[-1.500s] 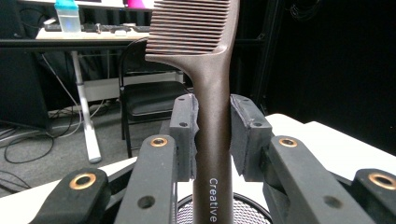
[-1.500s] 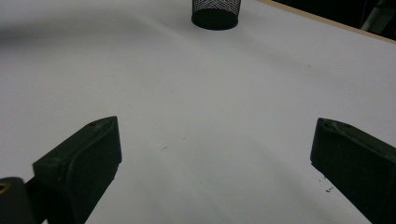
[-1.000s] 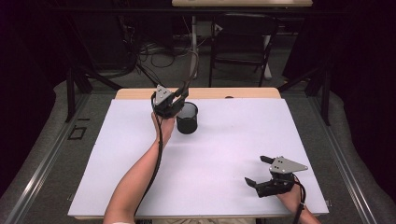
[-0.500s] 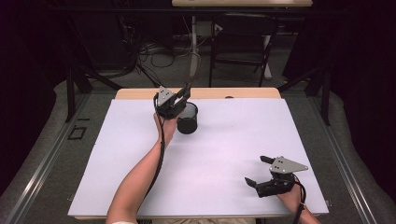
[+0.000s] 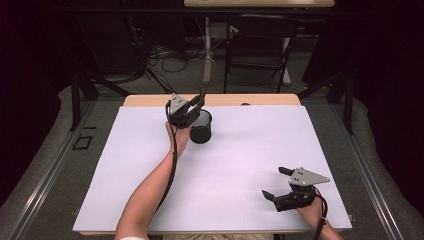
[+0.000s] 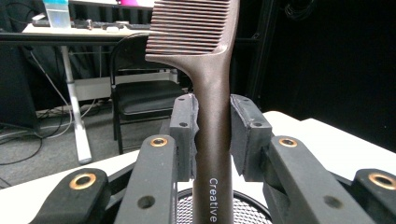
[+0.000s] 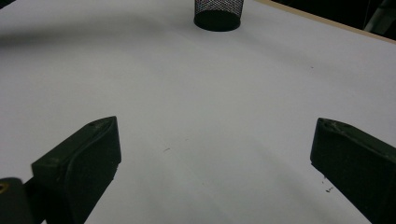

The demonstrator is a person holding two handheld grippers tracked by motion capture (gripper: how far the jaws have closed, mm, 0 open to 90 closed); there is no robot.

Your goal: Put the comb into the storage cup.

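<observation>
1. The wide white-covered table (image 5: 240, 180) gives you plenty of room, so the main risk sits at its far edge: the black wire-mesh cylindrical cup (image 5: 201, 127) stands there near the bare wooden strip, light and unanchored. Push sideways on its rim and it will likely tip or slide away.

2. Your left gripper (image 5: 192, 107) hovers just above that cup, clamped on the handle of the long brown plastic comb (image 6: 212, 116), which stands upright with its teeth pointing up (the gripper view shows the pads (image 6: 187, 135) pressing both sides of the handle, mesh rim directly below). If the handle's lower end is off-centre when you lower it, it will catch the rim instead of going in.

3. The comb's handle is smooth and tapered, and the grip sits low on it. Loosen too early, or with the comb leaning, and it may slide out crooked, lever on the rim and topple the cup.

4. Your right gripper (image 5: 281, 185) rests near the table's front right corner, jaws spread wide and holding nothing, well apart from the cup. It cannot steady the cup from there (worth bringing closer if the cup wobbles).
</observation>
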